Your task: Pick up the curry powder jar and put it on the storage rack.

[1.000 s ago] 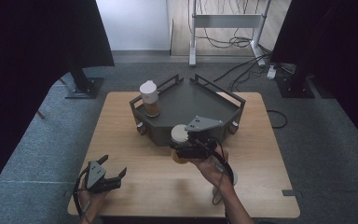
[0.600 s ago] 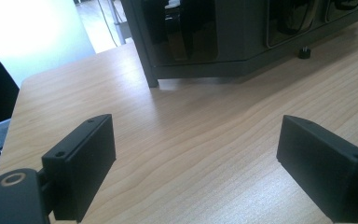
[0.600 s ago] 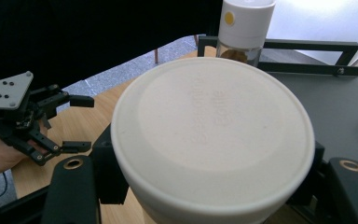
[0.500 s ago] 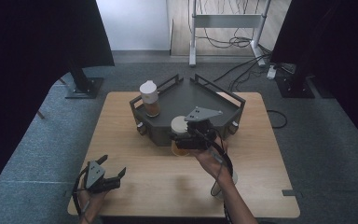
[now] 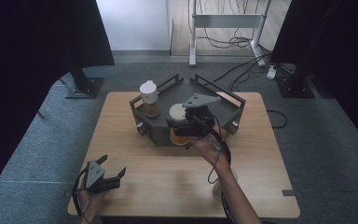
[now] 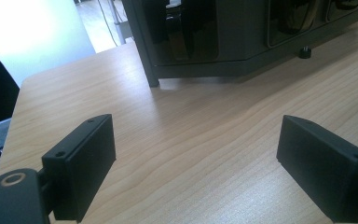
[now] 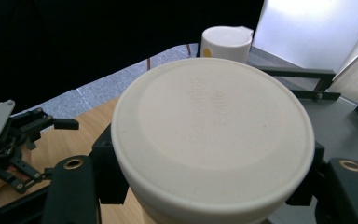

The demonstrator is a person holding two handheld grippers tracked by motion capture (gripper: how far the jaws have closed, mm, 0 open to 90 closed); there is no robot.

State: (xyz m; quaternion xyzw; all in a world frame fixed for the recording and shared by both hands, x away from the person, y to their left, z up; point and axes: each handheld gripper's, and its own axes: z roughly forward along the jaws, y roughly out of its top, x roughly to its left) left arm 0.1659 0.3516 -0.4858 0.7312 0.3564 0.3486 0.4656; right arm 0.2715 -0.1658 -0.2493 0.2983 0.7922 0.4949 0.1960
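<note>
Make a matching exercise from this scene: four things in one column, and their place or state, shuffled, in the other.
1. left gripper
2. right gripper
3. jar with white lid
4. dark tray

a. stands in the tray's far left corner
b. shut on a jar
c. open, low over the table's near left corner
d. sits on the wooden table

Pairs: 1-c, 2-b, 3-a, 4-d

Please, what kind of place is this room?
Probably a lab or recording studio, not a home: black curtains hang around a single wooden table, loose cables lie on the floor, and a metal stand waits behind.
</note>
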